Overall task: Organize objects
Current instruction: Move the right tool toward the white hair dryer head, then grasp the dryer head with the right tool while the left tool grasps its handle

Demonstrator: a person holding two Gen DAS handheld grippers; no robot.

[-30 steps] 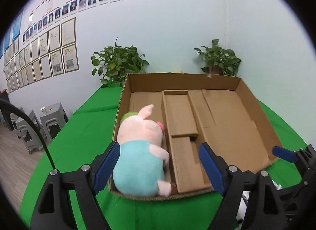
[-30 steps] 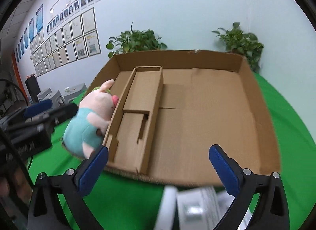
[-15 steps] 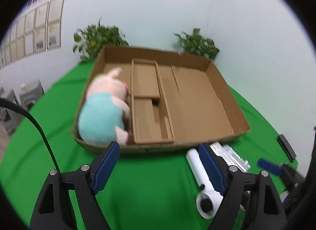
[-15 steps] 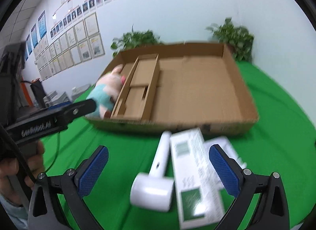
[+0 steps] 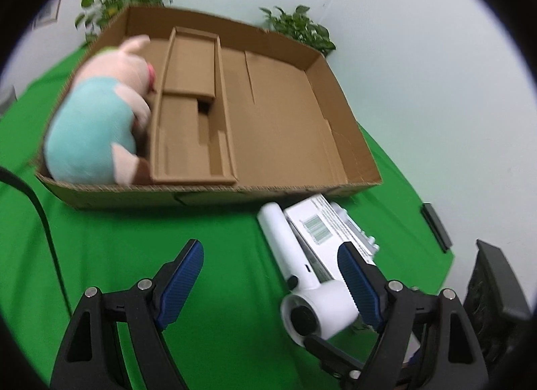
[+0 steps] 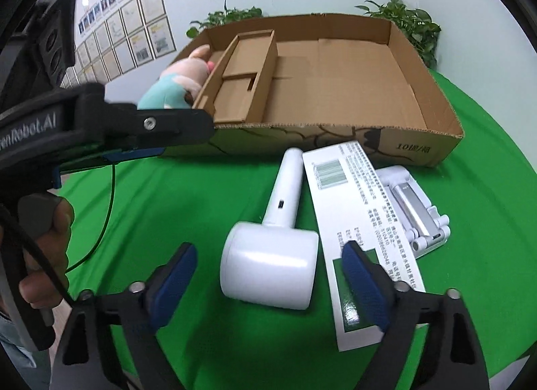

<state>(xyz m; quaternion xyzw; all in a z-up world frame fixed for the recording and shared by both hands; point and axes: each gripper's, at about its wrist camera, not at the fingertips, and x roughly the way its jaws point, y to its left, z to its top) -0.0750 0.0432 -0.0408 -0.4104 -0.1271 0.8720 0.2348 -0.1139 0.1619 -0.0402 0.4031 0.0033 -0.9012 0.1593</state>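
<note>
Closing around one white handheld device (image 6: 272, 256), the right gripper (image 6: 268, 276) isn't touching it; left gripper (image 5: 268, 276) gapes empty; one plush pig (image 5: 97, 121) fills the cardboard box's (image 6: 335, 143) corner.

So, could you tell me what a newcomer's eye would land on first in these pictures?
Probably the plush pig in a teal top, tucked into the left compartment of the open cardboard box. Next, the white hammer-shaped device lying on the green cloth in front of the box, beside a white printed carton.
</note>
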